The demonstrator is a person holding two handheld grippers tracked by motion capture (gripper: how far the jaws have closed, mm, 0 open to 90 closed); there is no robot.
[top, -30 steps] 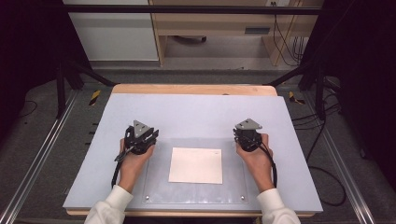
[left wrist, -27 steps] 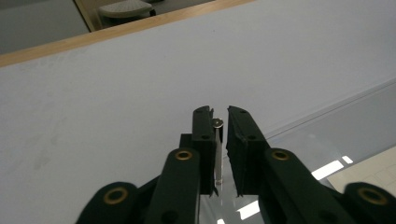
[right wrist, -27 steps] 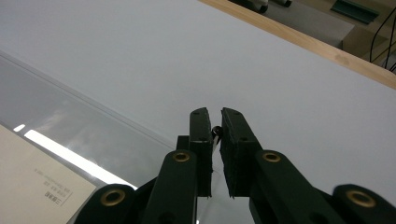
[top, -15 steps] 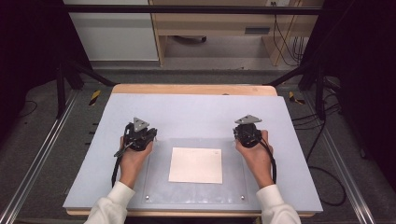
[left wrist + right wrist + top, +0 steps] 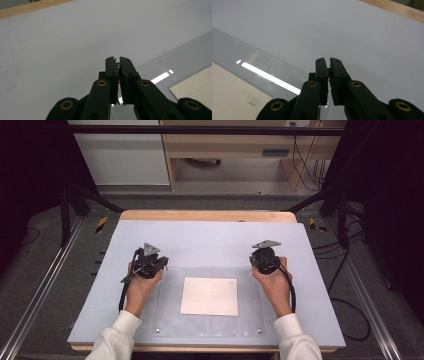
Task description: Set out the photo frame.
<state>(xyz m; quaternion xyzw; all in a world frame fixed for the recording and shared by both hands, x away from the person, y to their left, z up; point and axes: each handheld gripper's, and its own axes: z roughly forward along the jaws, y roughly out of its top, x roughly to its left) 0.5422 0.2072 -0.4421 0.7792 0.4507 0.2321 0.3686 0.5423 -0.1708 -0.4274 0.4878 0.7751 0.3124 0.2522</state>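
Note:
My left gripper (image 5: 159, 262) rests at the far left corner of a clear plastic sheet (image 5: 169, 317) lying on the pale table (image 5: 210, 240). In the left gripper view its jaws (image 5: 117, 61) stand shut, and a tiny silver glint shows in the slit between the tips; I cannot tell if it is pinched. My right gripper (image 5: 257, 261) sits at the sheet's far right corner, and its jaws (image 5: 328, 62) stand shut with nothing between them. Under the sheet (image 5: 190, 55) lies a cream paper (image 5: 210, 296), which also shows as a paper corner (image 5: 197, 87) and a printed paper edge (image 5: 232, 95).
Small screws (image 5: 157, 330) mark the sheet's near corners. A wooden strip (image 5: 210, 215) borders the table's far edge. Metal rails (image 5: 40, 290) run along the floor at both sides, with cables (image 5: 350, 285) at the right.
Both hands have crept slightly toward the far edge of the table, and the grey plates on the grippers have tilted a little. The sheet and paper have not moved.

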